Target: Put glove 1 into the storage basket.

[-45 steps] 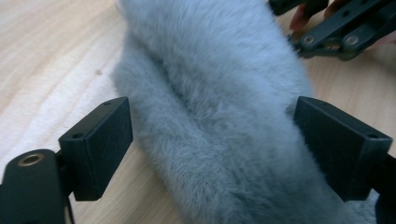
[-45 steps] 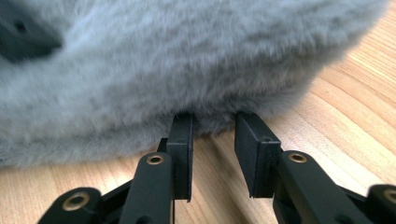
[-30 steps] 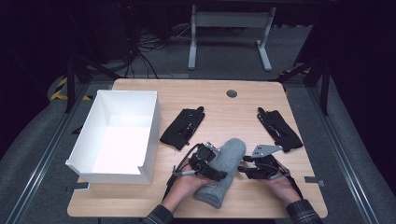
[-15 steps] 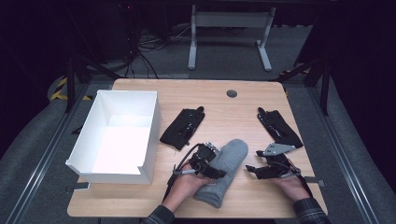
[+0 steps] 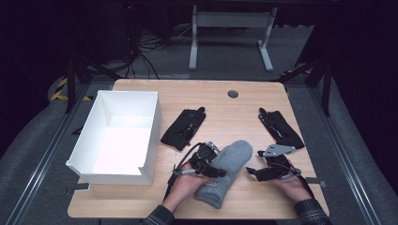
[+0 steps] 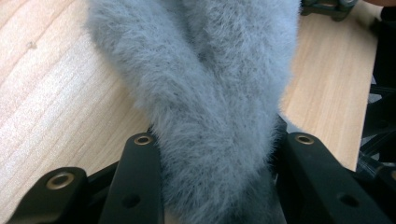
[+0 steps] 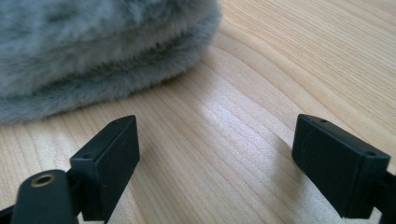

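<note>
A grey fuzzy sock (image 5: pixel 226 169) lies on the wooden table (image 5: pixel 225 110) near its front edge, toe end pointing away from me. My left gripper (image 5: pixel 209 164) is at the sock's left side. Its jaws have just been closing, and in the left gripper view both press into the bunched sock (image 6: pixel 205 84) held in the left gripper (image 6: pixel 223 140). My right gripper (image 5: pixel 253 168) rests just right of the sock, apart from it. Its jaws have just been opening. In the right gripper view the right gripper (image 7: pixel 217 140) stands wide over bare wood, with the sock (image 7: pixel 93 51) lying beyond the left jaw.
A white open box (image 5: pixel 151 136) stands at the table's left. Two black glove-like items lie behind the sock, one (image 5: pixel 184 127) in the middle and one (image 5: pixel 280 127) at the right. A round cable hole (image 5: pixel 232 93) is near the far edge.
My right gripper has let go of the sock, drawn away to the right and opened. My left gripper's jaws have closed onto the sock without shifting place.
</note>
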A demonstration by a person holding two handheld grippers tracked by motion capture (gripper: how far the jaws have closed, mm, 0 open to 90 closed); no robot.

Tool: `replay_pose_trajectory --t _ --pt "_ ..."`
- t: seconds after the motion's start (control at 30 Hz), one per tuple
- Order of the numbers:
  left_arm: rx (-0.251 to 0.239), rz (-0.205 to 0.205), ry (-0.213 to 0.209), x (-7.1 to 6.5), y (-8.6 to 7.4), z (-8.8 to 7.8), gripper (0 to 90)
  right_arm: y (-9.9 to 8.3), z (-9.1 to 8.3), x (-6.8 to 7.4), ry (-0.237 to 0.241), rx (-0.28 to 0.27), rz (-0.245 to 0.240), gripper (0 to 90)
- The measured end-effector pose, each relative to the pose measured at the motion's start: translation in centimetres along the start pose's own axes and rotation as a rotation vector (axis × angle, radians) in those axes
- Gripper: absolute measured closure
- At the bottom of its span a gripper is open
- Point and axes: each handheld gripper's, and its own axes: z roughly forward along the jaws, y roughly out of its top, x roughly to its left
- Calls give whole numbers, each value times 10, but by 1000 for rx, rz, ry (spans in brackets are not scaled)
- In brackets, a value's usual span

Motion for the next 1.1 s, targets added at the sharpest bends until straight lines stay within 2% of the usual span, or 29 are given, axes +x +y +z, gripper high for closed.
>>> replay_pose_trajectory --t 0.17,0.43,0.73,1.1 --pt "-15 9 4 -2 1 -6 640 0 0 0 -1 0 0 154" --pt "-75 30 25 -3 5 -32 638 0 0 1 -7 0 2 149" --pt "-114 23 50 -1 12 -57 635 0 1 1 -7 0 2 149" --pt "-159 2 87 1 27 -112 635 0 1 1 -9 1 2 149"
